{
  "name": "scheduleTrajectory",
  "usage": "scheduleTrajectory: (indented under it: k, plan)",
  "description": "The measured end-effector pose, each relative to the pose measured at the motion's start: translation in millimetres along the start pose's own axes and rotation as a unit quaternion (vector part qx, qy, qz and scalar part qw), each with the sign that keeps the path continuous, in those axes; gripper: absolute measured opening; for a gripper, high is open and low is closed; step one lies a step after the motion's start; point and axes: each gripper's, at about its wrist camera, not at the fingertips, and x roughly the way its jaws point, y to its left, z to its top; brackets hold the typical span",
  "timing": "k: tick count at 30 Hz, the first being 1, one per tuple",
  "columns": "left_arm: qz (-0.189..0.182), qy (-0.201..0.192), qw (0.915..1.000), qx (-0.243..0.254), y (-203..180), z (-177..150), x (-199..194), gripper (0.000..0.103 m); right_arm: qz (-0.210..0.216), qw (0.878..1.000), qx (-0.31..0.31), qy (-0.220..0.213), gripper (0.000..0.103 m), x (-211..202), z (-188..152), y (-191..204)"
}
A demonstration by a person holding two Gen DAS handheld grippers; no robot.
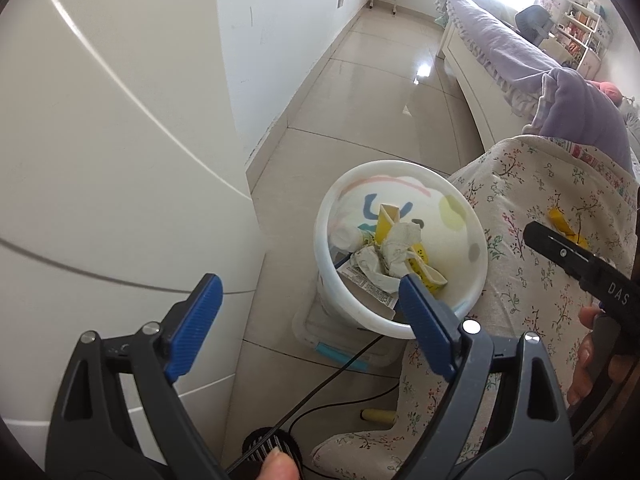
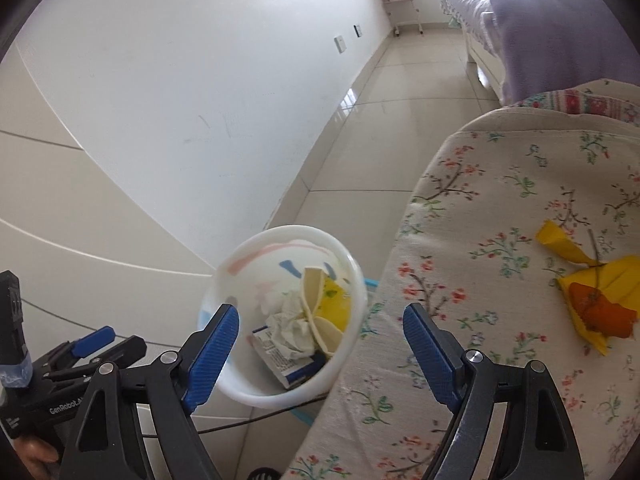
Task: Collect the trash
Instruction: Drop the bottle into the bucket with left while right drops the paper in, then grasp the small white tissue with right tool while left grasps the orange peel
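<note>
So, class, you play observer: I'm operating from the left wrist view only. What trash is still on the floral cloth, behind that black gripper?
Observer: A yellow wrapper, and an orange piece lies on it. Your view hides the orange piece.
Operator: Is the right claw holding anything?
Observer: No. The right claw is open and empty.

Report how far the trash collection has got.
Done: the white bin already holds crumpled paper, a yellow wrapper and a printed packet. In hand: nothing; the left gripper and the right gripper both have their jaws open and empty near the bin. Left: the yellow wrapper with an orange piece lies on the floral cover.
</note>
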Motion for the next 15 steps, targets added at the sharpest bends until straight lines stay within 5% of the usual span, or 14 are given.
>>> scheduleTrajectory:
  k: [15]
  plan:
    - [-0.016, 0.003, 0.9995, 0.029, -57, 1, -1, 0.096, -0.080, 0.996, 0.031, -0.024, 0.086, -69, 0, -71]
